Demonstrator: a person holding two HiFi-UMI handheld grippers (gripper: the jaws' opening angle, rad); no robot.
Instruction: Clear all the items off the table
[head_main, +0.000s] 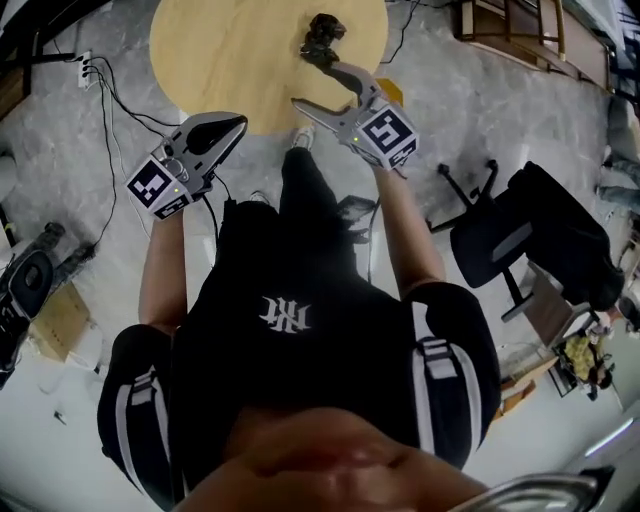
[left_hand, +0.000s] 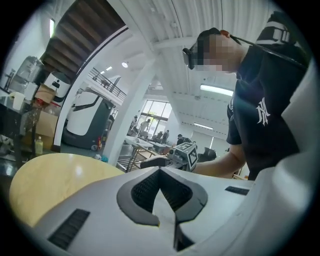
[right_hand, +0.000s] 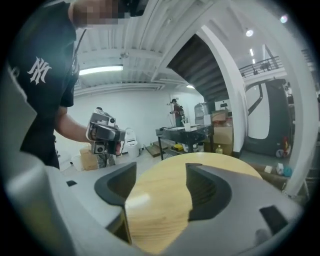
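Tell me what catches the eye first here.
A round wooden table at the head view's top holds one small dark item on its right side. The right gripper points toward it with jaws apart, while the left gripper, jaws together, hangs at the table's near edge.

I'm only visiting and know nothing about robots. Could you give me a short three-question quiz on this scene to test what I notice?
1. True or false: the left gripper is shut with nothing between its jaws.
2. Which gripper has its jaws apart?
3. What lies on the round table? A) one dark object B) three cups C) a laptop

Key: 1 true; 2 the right gripper; 3 A.
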